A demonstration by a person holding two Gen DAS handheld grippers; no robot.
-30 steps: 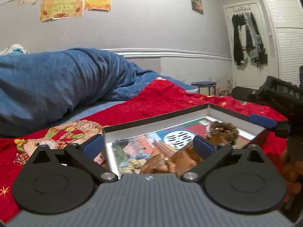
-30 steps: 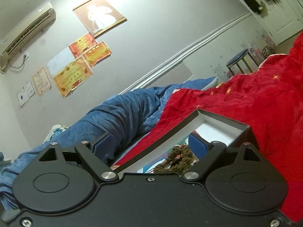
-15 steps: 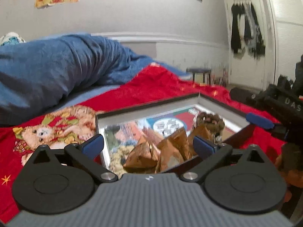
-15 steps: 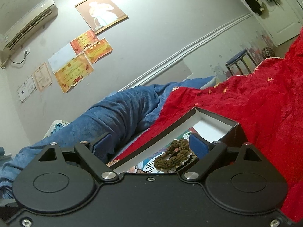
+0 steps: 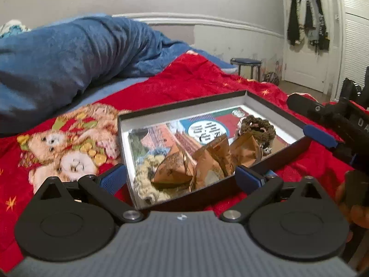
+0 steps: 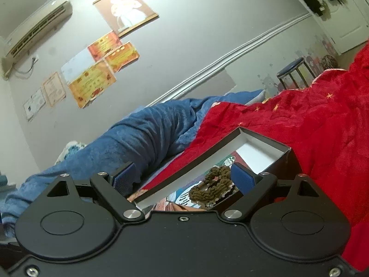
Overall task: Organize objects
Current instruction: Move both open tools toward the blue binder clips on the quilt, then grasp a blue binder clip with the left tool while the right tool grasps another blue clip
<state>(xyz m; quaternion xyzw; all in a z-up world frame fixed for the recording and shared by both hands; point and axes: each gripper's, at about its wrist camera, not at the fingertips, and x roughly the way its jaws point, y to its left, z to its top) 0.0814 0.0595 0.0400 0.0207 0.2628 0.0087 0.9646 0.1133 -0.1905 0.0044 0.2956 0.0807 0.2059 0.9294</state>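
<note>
Left wrist view: the left tongs (image 5: 181,177) stand apart, their blue pads either side of the near corner of a shallow dark box (image 5: 272,159) with a white inner wall, and nothing is clamped between them. The box rests on a red blanket (image 5: 196,80) spread over the bed, beside a teddy-bear print (image 5: 69,147). Inside the box lie printed cards (image 5: 203,128), crumpled brown paper packets (image 5: 207,159) near the front wall, a pale knitted piece (image 5: 147,180) at the front left corner, and a dark olive crocheted piece (image 5: 256,127) toward the right side. A blue blanket (image 5: 69,53) is heaped at the far left; a stool (image 5: 246,63) and a white door (image 5: 306,34) hung with dark clothes stand beyond. The right tongs (image 5: 322,124) enter from the right edge, one blue pad just over the box's right wall. Right wrist view: the right tongs (image 6: 183,180) are wide apart and hold nothing; the box (image 6: 265,143) lies ahead and below on the red blanket (image 6: 322,127), the crocheted piece (image 6: 212,184) showing between the pads. The blue blanket (image 6: 138,136), wall certificates (image 6: 92,78), a hanging scroll (image 6: 125,9) and an air conditioner (image 6: 37,27) fill the background
</note>
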